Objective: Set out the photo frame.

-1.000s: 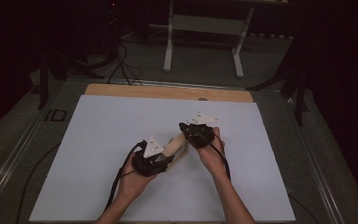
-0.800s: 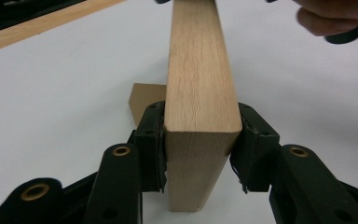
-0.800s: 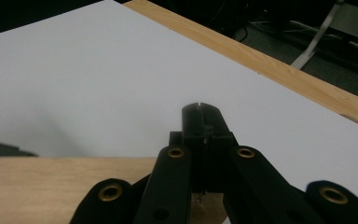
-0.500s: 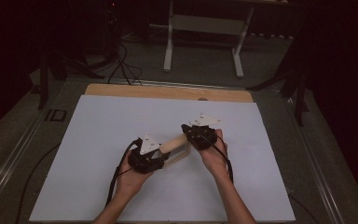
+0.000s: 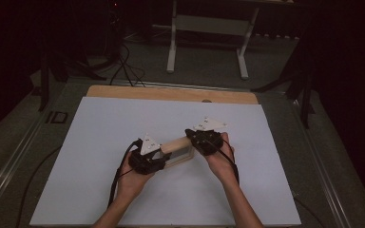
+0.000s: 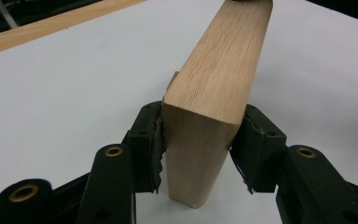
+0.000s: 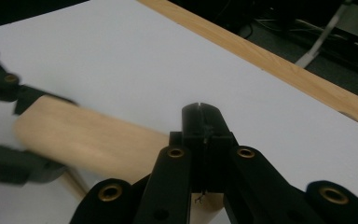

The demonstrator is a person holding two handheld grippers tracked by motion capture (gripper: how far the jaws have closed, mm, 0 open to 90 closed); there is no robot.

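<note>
A light wooden block (image 5: 176, 145) lies between both hands in the middle of the white sheet (image 5: 123, 118). In the left gripper view the block's (image 6: 223, 60) near end stands between the jaws of my left gripper (image 6: 198, 133), and both pads touch its sides. Those jaws have just been opening a little, with the block still between them. My right gripper (image 7: 200, 116) is shut, its tips together over the other end of the block (image 7: 88, 135). In the high view the left gripper (image 5: 159, 154) and right gripper (image 5: 192, 140) face each other across the block.
The white sheet covers a wooden tabletop whose bare strip (image 5: 171, 93) shows along the far edge. Beyond it stand a white metal frame (image 5: 209, 28) and cables (image 5: 123, 66) on the dark floor. A cable trails from the left hand (image 5: 116, 183).
The left gripper's grey plate has turned slightly at the block's end. Both hands and the block stay about where they were.
</note>
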